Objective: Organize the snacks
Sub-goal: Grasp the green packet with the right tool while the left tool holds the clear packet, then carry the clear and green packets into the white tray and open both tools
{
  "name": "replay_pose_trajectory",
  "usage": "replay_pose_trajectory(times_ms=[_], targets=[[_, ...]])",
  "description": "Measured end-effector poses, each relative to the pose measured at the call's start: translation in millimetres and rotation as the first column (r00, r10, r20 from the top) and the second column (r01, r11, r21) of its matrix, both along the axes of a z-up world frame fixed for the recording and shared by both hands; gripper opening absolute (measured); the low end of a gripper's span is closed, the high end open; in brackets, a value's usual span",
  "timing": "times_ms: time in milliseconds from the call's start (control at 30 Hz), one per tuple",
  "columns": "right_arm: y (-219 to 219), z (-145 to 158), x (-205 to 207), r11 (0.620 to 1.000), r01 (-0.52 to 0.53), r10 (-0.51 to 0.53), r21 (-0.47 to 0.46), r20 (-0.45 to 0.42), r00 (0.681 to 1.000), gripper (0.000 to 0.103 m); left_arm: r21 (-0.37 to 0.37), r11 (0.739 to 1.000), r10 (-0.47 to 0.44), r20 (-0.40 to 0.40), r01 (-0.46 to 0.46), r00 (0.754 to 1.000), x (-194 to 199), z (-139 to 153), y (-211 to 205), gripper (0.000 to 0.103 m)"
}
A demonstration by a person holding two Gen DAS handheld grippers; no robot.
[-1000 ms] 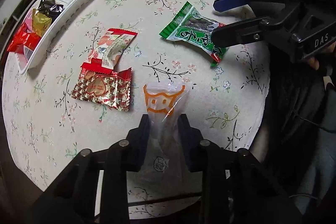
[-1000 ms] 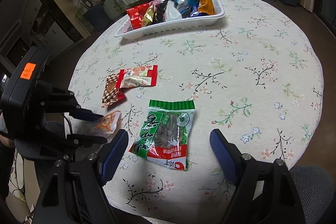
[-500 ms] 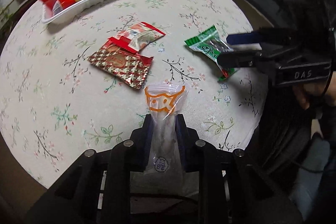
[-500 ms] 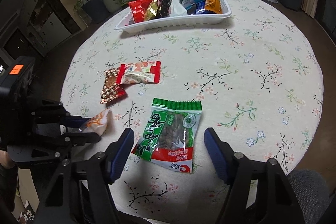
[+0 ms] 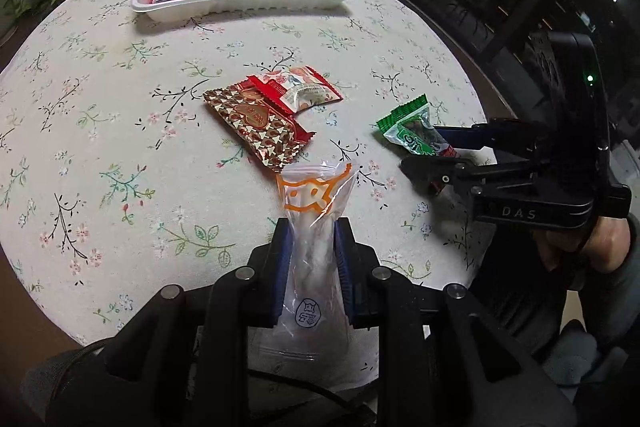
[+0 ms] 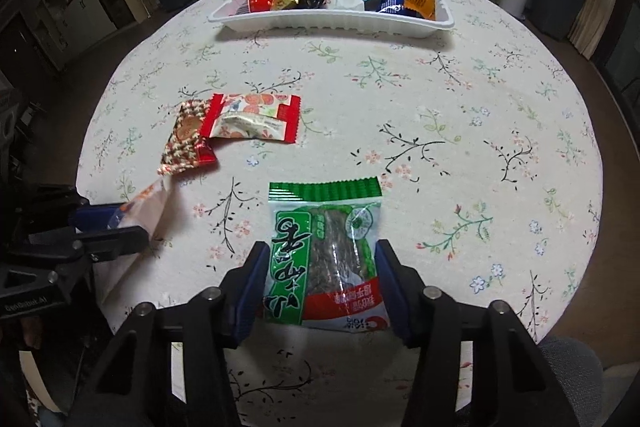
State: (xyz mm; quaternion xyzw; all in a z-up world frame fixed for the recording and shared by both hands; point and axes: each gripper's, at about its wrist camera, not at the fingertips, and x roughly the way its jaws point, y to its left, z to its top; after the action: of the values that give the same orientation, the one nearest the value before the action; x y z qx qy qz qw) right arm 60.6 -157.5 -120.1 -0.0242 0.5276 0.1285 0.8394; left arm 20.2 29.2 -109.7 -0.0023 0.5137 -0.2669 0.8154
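**Q:** Snacks were the job, so where did they lie?

**A:** Most stood packed in the white tray (image 6: 332,21) at the top centre of the right wrist view. Four were outside it. A red-and-white packet (image 6: 252,123) lay partly over a brown patterned packet (image 6: 186,141) at centre left of that frame. The green packet (image 6: 326,251) lay flat on the floral tablecloth (image 6: 460,115) at lower centre. The clear bag (image 5: 310,227) with an orange face printed on it sat at lower centre of the left wrist view.

**Q:** What were the grippers doing?

**A:** The left gripper (image 5: 311,247) had its blue pads pressed against both sides of the clear bag, clamping it. The right gripper (image 6: 318,267) was spread apart, its fingers (image 6: 252,275) straddling the lower part of the green packet. Whether the pads touched the wrapper could not be told from that view; the left wrist view also showed the two fingers either side of it, at right of centre.

**Q:** Which step was that, in your judgement?

**A:** Picking up, I would say: one loose snack was secured, the other framed for a grasp but not yet pinched.

**Q:** And what did the next move call for?

**A:** Probably squeezing the right fingers onto the green packet, which looked thin and slippery, so a firm bite low on the wrapper. Then both would need carrying up-frame to the tray, where free room showed mainly at its left end.
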Motion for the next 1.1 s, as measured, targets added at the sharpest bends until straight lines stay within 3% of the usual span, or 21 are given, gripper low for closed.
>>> replay_pose_trajectory(times_ms=[100,267,667,867,1100], targets=[[-2,1,-1,1.0,-0.008,0.008,0.012,-0.005,1.0,0.037,0.0,1.0,0.0,-0.001,0.0,1.0,-1,-1,0,0.02],[-6,3,-1,0.999,-0.01,0.009,0.036,0.004,1.0,0.031,-0.01,1.0,0.013,0.003,-0.013,1.0,0,-3,-3,0.02],[-38,29,5,0.98,0.035,-0.042,0.198,0.031,0.999,0.03,-0.127,0.988,0.089,0.034,-0.084,0.995,10,27,27,0.02],[-79,55,34,0.957,0.124,-0.146,0.263,0.063,0.987,0.03,-0.149,0.981,0.135,0.072,-0.123,0.988,42,54,50,0.02],[-101,118,97,0.944,0.153,-0.215,0.293,0.192,0.958,0.03,-0.152,0.974,0.189,0.139,-0.168,0.972,128,96,65,0.02]])
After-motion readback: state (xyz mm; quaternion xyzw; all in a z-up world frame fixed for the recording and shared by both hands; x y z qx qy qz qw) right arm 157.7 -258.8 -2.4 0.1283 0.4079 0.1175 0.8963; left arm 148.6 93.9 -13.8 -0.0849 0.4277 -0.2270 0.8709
